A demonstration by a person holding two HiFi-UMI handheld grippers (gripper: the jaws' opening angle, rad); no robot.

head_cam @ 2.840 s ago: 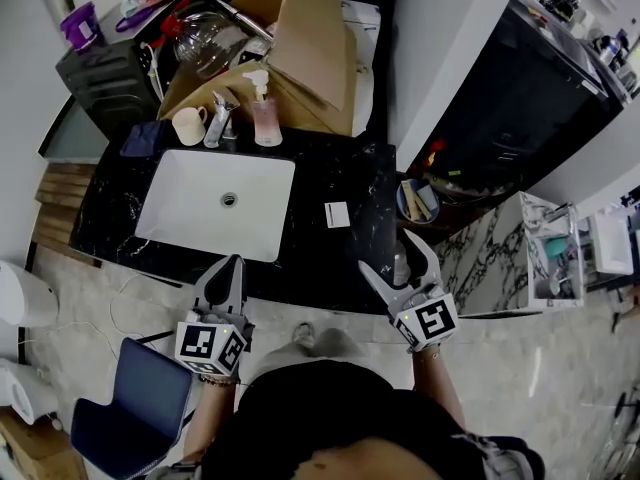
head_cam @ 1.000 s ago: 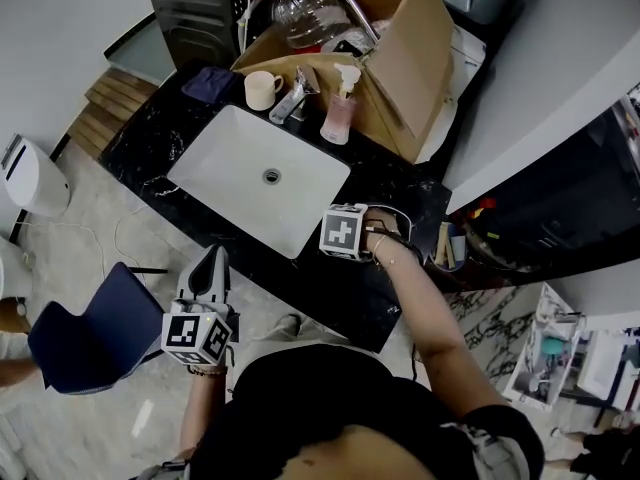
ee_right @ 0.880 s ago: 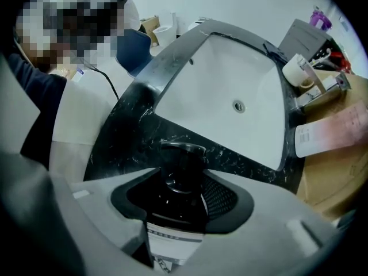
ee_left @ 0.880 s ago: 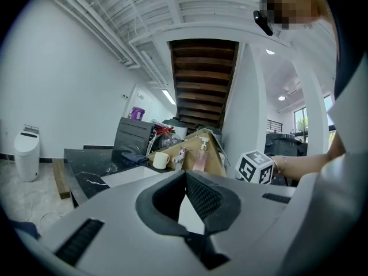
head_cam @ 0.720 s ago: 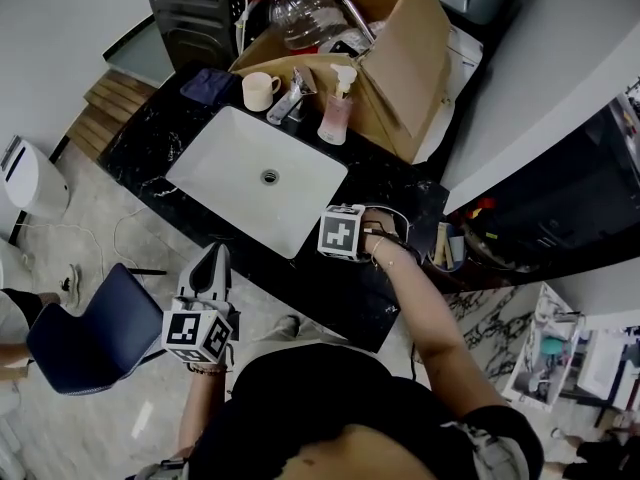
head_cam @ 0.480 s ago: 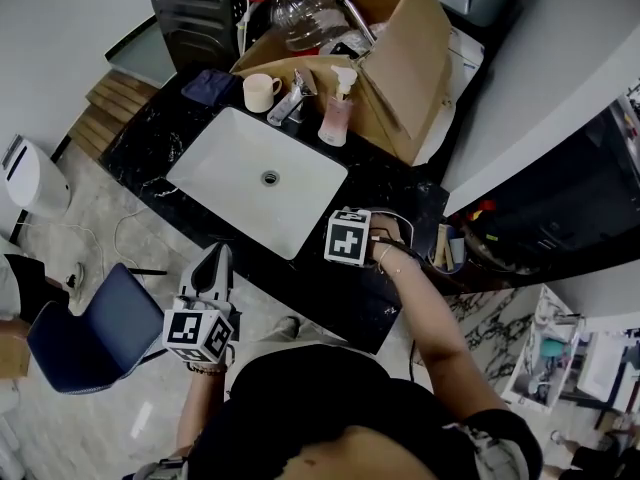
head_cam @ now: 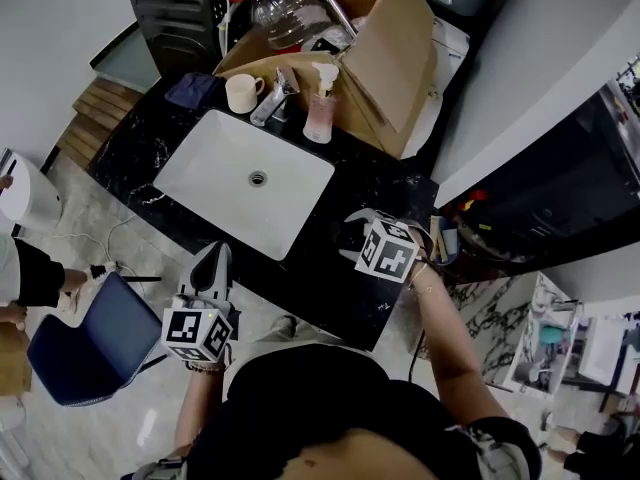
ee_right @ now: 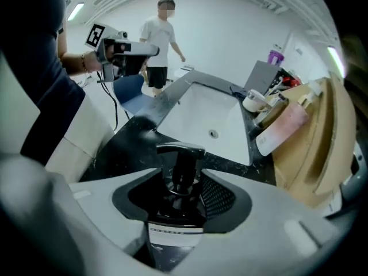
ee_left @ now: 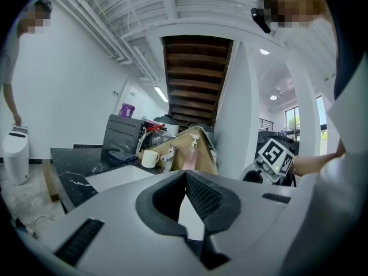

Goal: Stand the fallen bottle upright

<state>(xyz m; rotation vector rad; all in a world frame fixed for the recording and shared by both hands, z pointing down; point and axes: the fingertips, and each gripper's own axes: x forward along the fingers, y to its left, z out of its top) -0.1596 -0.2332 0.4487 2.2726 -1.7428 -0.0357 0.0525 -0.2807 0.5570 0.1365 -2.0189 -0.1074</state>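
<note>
— What is the worktop (head_cam: 322,260) under the right tongs (ee_right: 183,184) made of?
— Polished black stone with white veins, glossy. The sink (head_cam: 215,183) ahead of the left tongs (ee_left: 185,183) is smooth, shiny white.
— And the bottle (ee_right: 172,214) in the right tongs?
— Dark glossy plastic with a pale matt label.
— The tongs themselves?
— Matt grey plastic with black ribbed pads (ee_left: 204,197). Farthest from both are a matt brown cardboard box (head_cam: 385,58) and a shiny metal tap (head_cam: 268,103).

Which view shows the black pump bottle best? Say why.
Right gripper view: the black pump bottle sits mid-frame, clamped by the right gripper. Head view hides it under that gripper; left gripper view shows only the gripper.
</note>
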